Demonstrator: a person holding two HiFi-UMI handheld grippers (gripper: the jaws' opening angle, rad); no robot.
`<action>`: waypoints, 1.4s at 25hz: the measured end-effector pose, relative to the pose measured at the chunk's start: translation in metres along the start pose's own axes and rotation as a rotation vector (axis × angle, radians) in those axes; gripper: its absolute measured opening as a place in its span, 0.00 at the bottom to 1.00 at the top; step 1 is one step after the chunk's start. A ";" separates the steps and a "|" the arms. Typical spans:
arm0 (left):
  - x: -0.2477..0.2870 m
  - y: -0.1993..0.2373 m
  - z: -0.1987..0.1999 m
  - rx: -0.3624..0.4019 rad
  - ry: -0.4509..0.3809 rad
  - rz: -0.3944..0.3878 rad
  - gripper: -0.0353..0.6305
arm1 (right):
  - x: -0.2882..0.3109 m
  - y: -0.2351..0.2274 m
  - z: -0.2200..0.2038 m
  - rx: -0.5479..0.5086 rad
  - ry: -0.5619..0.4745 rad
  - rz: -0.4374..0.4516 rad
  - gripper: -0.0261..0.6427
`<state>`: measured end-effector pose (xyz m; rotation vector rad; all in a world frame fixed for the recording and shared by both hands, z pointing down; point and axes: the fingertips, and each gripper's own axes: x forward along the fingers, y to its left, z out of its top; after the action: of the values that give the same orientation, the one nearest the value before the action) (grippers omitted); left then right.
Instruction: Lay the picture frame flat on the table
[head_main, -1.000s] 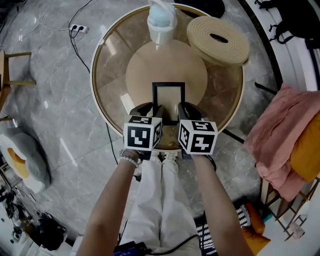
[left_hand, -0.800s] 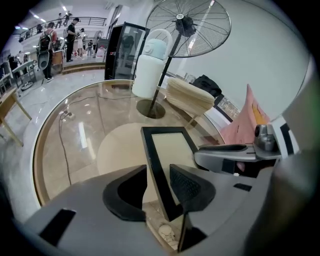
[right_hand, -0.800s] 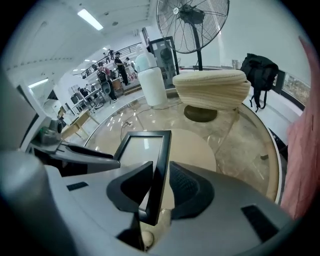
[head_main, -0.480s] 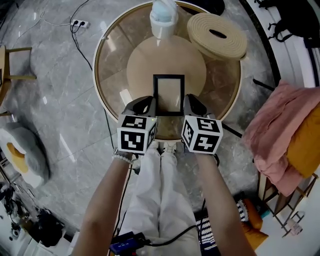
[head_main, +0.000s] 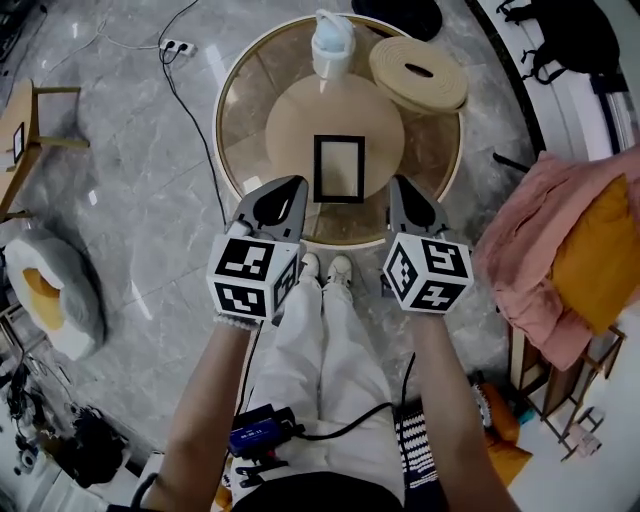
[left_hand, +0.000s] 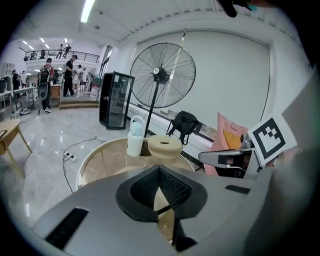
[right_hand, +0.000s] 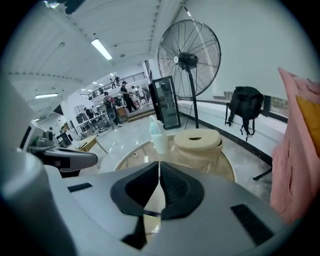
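The black picture frame lies flat on the pale middle of the round glass table, face up, with nothing touching it. My left gripper hovers above the table's near edge, just left of the frame. My right gripper hovers at the same height to the frame's right. Both sets of jaws have just closed on nothing and stand shut. In the left gripper view the left gripper has its pads together. The right gripper looks the same in the right gripper view. The jaws hide most of the frame there.
A white jug and a beige ring cushion sit at the table's far side. Pink cloth is heaped at the right. A cable runs over the floor at the left. A standing fan is beyond the table.
Both grippers have left the frame's near corners, risen and drawn back toward the person. Their jaws have closed. The frame stays flat on the table.
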<state>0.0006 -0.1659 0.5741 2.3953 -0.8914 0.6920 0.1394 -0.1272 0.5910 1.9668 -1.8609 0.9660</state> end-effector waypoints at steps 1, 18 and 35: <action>-0.010 -0.003 0.010 0.015 -0.018 -0.002 0.08 | -0.008 0.004 0.010 -0.007 -0.018 0.003 0.10; -0.162 -0.073 0.164 0.235 -0.314 -0.004 0.08 | -0.146 0.073 0.150 -0.124 -0.295 0.115 0.10; -0.256 -0.106 0.228 0.317 -0.484 0.016 0.08 | -0.251 0.112 0.212 -0.235 -0.477 0.171 0.09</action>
<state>-0.0291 -0.1152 0.2198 2.9118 -1.0517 0.2687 0.1034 -0.0757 0.2492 2.0410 -2.2969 0.3003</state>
